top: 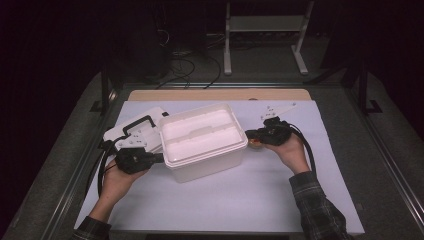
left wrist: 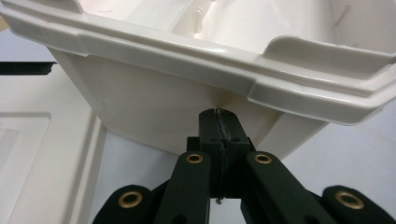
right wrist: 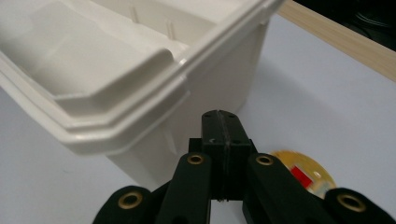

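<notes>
Dark room behind the bench; cables and a white stand leg on the floor beyond. White sheet point(top: 210, 210) covers the table, a wooden strip point(top: 220, 95) showing along its far edge.

White plastic tub point(top: 202, 142) sits mid-table, open-topped, with a stepped rim. Its lid point(top: 132, 131), with a black handle, lies flat just beside the tub on the person's left, likely set aside to leave the inside free.

Left gripper point(top: 157, 158) is at the tub's left end. In the left gripper view its jaws are pressed together with nothing between them, the tips point(left wrist: 219, 122) tucked under the overhanging rim against the wall. Right gripper point(top: 249, 134) mirrors this at the opposite end; jaws likewise closed and empty, the tips point(right wrist: 219, 122) below the rim there.

Judgement: closed jaws under the lips on both sides look placed to lift or steady the tub evenly, using the rim as a ledge.

Small round yellow disc with a red mark point(right wrist: 306, 175) lies on the sheet beside the right gripper, apart from the tub.
</notes>
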`<state>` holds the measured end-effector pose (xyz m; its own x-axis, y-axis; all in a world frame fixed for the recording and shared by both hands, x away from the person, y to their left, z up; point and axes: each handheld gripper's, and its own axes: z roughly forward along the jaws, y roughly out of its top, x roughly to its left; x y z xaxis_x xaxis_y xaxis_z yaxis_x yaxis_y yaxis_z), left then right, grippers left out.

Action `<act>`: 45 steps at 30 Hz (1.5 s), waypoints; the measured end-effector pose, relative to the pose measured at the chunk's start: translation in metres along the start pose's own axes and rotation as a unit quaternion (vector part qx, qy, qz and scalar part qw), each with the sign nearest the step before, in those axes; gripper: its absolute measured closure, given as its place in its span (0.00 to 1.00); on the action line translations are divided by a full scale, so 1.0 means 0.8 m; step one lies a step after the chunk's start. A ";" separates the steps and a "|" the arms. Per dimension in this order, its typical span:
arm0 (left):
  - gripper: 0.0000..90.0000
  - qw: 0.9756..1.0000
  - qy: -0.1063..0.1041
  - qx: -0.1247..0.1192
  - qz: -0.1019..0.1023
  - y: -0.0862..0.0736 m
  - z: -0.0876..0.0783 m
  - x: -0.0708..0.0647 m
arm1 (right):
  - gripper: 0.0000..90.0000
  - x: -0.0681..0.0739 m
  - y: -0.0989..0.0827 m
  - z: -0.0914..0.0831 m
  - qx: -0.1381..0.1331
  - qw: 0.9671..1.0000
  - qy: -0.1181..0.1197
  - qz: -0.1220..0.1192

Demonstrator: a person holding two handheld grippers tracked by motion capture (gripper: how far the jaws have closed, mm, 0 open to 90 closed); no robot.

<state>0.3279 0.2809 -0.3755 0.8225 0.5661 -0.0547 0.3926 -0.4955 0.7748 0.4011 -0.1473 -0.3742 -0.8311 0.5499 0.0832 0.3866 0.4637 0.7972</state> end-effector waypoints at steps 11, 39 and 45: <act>1.00 1.000 -0.002 0.002 0.001 0.000 0.002 0.001 | 1.00 0.002 -0.004 0.009 -0.009 0.999 0.035 0.005; 1.00 0.999 -0.021 0.000 0.026 -0.007 -0.016 -0.012 | 1.00 0.062 -0.030 -0.028 0.007 0.998 0.052 -0.023; 1.00 0.999 -0.029 0.003 0.035 -0.010 -0.020 -0.021 | 1.00 0.079 -0.038 -0.039 0.013 0.998 0.054 -0.029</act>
<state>0.3044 0.2859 -0.3711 0.8699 0.4918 -0.0367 0.3358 -0.5363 0.7743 0.3245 -0.1485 -0.3743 -0.8901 0.4443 0.1015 0.3452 0.5118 0.7867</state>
